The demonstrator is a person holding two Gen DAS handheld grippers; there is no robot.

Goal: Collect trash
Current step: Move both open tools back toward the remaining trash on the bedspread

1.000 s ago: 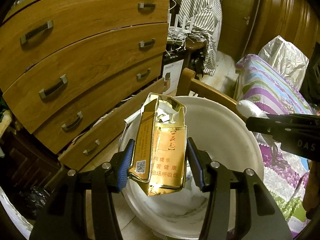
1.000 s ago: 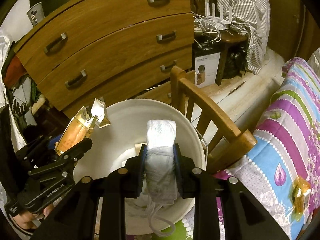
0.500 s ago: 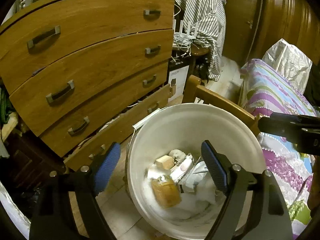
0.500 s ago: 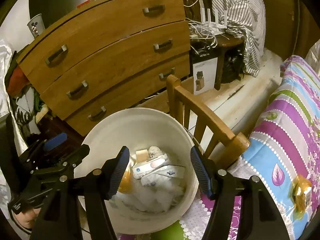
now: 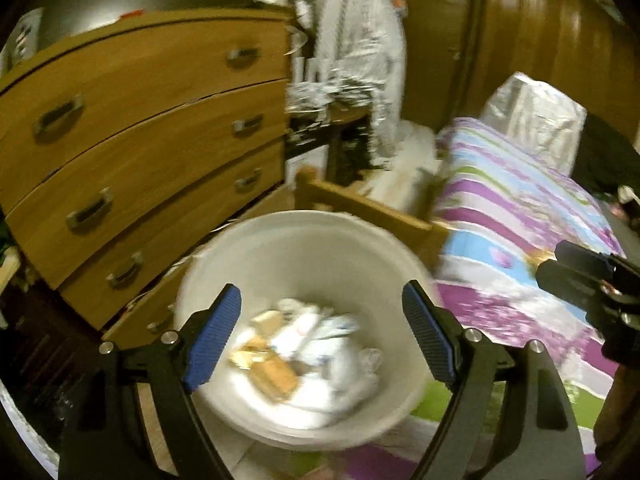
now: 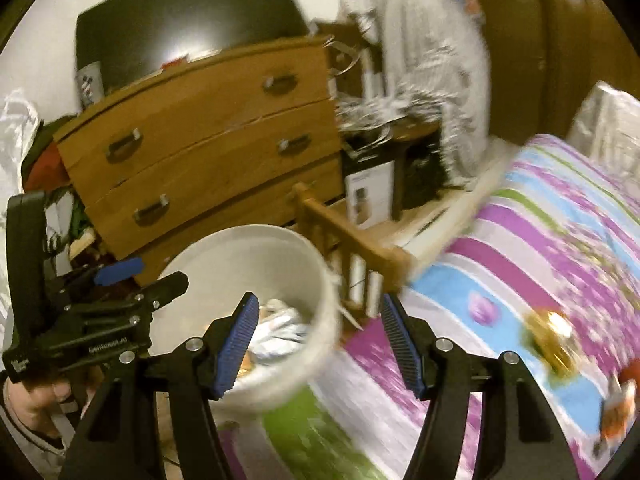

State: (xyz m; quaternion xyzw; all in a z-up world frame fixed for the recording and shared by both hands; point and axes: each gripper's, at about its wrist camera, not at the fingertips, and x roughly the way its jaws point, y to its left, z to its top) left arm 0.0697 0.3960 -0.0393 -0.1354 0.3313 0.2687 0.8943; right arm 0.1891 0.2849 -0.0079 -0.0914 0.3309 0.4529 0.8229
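Observation:
A white bucket [image 5: 304, 240] stands on the floor by the bed and holds a gold cigarette pack [image 5: 272, 372] and white wrappers [image 5: 332, 344]. My left gripper [image 5: 322, 336] is open and empty above the bucket. My right gripper [image 6: 318, 344] is open and empty, over the bucket's right rim [image 6: 328, 312] and the bed edge. A gold wrapper [image 6: 550, 338] and a red-orange item [image 6: 618, 404] lie on the striped bedspread [image 6: 540, 240] to the right. The left gripper also shows in the right wrist view [image 6: 132, 280]. Both views are motion-blurred.
A wooden chest of drawers [image 5: 140, 140] stands left of the bucket. A wooden chair back [image 6: 352, 248] sits between bucket and bed. A side table with cables [image 6: 384, 120] and hanging striped clothes [image 5: 352, 40] are behind. A silver bag [image 5: 532, 116] lies on the bed's far end.
Both grippers opened and dropped the gold pack and the white roll into the bucket. Since then both have pulled back and swung right toward the bed.

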